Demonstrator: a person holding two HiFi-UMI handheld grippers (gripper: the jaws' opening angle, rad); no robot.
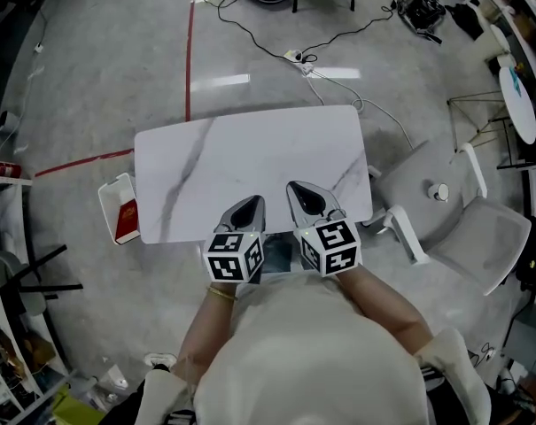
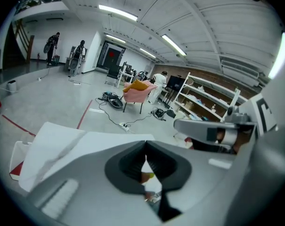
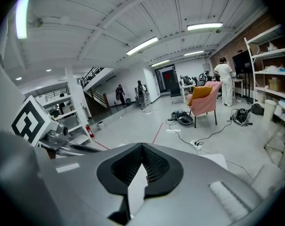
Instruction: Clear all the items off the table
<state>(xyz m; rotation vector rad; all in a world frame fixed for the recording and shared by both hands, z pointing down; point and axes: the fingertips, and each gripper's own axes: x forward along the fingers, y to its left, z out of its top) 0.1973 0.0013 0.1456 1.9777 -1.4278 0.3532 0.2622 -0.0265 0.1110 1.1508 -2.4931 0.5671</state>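
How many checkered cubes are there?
2. One cube sits on the left gripper, the other on the right gripper, both over the table's near edge. None looks hidden.

A grey concrete floor (image 1: 90,87) surrounds the white marble table (image 1: 250,149). A red tape line (image 1: 189,60) runs off toward 11 o'clock, and a power strip (image 1: 296,57) with black cables lies at 12. White chairs (image 1: 480,228) stand at 3 o'clock. Farther off are a pink armchair (image 3: 204,102), white shelving (image 2: 203,95), and tube lights (image 3: 142,45) on a ribbed white ceiling (image 3: 109,18).
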